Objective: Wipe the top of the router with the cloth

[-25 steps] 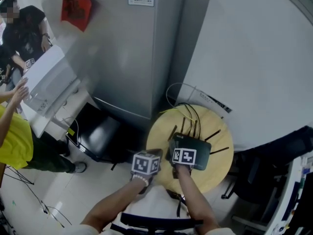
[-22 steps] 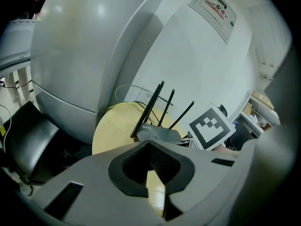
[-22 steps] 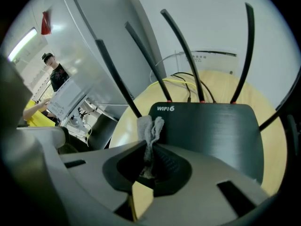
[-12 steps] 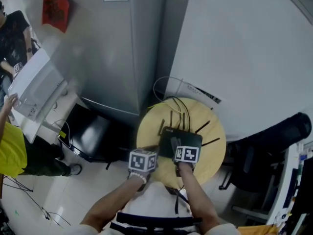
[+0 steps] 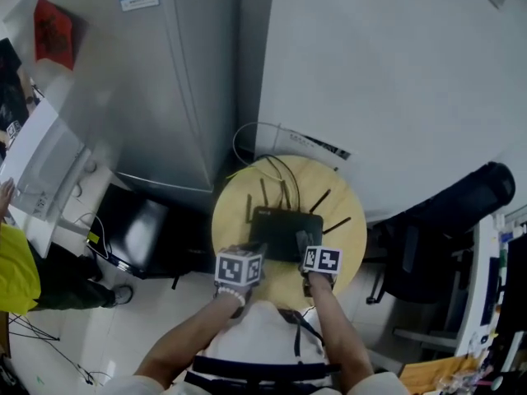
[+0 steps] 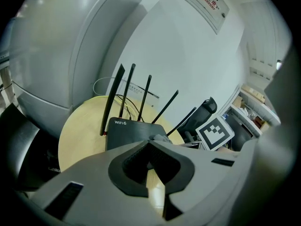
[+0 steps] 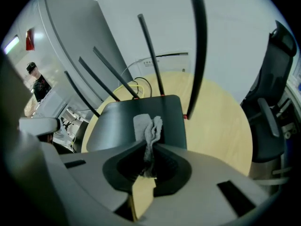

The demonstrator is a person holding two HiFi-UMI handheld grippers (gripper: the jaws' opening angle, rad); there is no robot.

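Note:
A black router with several upright antennas lies on a round wooden table. My right gripper is at the router's near right edge, shut on a small grey cloth. The cloth's free end rests on the router's top. My left gripper hovers at the table's near left side, just short of the router; its jaws are shut with nothing between them. From the left gripper view the cloth shows as a grey tuft on the router's near corner.
A tall grey cabinet stands behind the table on the left, a white wall on the right. A black office chair is to the right, a black seat to the left. Cables run off the router's back. A person in yellow stands far left.
My right gripper has slid with the cloth from the router's left part toward its near right edge. The head view has swung, so the table sits further left. The left gripper has hardly moved.

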